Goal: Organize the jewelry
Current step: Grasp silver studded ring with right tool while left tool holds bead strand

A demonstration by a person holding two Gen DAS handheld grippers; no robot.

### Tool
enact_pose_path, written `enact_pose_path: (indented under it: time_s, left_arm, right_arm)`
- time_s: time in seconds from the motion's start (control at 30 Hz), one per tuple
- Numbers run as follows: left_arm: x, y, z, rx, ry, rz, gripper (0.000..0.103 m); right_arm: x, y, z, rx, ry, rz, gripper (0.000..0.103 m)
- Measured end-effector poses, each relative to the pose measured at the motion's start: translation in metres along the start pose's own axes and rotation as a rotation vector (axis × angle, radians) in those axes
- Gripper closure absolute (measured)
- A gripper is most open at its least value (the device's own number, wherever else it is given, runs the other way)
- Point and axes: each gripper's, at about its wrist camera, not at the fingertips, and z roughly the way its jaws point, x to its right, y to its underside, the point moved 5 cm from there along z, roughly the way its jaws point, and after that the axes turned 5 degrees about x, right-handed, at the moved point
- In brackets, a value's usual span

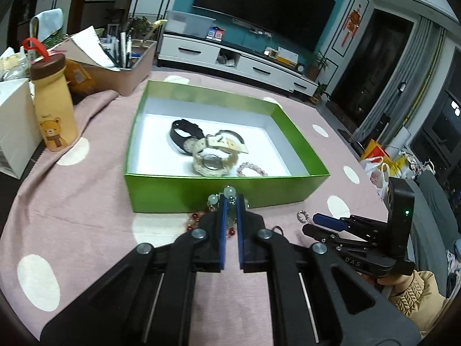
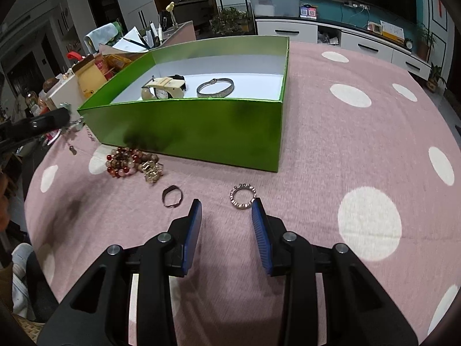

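Two blue fingers (image 1: 222, 216) of the left gripper (image 1: 229, 201) are closed on a pale green bead bracelet (image 1: 229, 193), just before the near wall of the green box (image 1: 201, 190). Inside the box lie a black watch (image 1: 184, 131), a cream watch (image 1: 214, 163), a silver bangle (image 2: 215, 87) and a pink bracelet (image 1: 252, 168). On the pink dotted counter (image 2: 331, 150) remain red beads (image 2: 124, 161), a dark ring (image 2: 172, 197) and a beaded ring (image 2: 243, 196). Behind this ring the right gripper (image 2: 226, 206) stands partly open, holding nothing.
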Motion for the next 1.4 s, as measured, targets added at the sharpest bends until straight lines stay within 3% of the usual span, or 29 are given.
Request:
enact_pose_path:
  time_s: [0.6, 0.73, 0.9, 1.1, 1.4]
  left_arm:
    - [-0.009, 0.006, 0.003, -0.015, -0.001, -0.026, 0.098]
    - [-0.007, 0.008, 0.004, -0.017, 0.006, -0.025, 0.098]
    - [-0.006, 0.011, 0.002, -0.021, 0.007, -0.031, 0.097]
    - [-0.007, 0.012, -0.004, -0.023, -0.013, -0.031, 0.098]
    - [0.0, 0.01, -0.013, -0.013, -0.029, -0.024, 0.098]
  right_arm:
    - [-0.001, -0.008, 0.019, -0.008, 0.077, -0.078, 0.067]
    - [-0.002, -0.01, 0.021, -0.011, 0.094, -0.093, 0.082]
    - [-0.006, -0.01, 0.021, -0.009, 0.125, -0.099, 0.083]
    - [-0.004, -0.002, 0.003, 0.036, 0.099, -0.017, 0.083]
    - [-0.009, -0.007, -0.041, 0.132, 0.061, -0.004, 0.083]
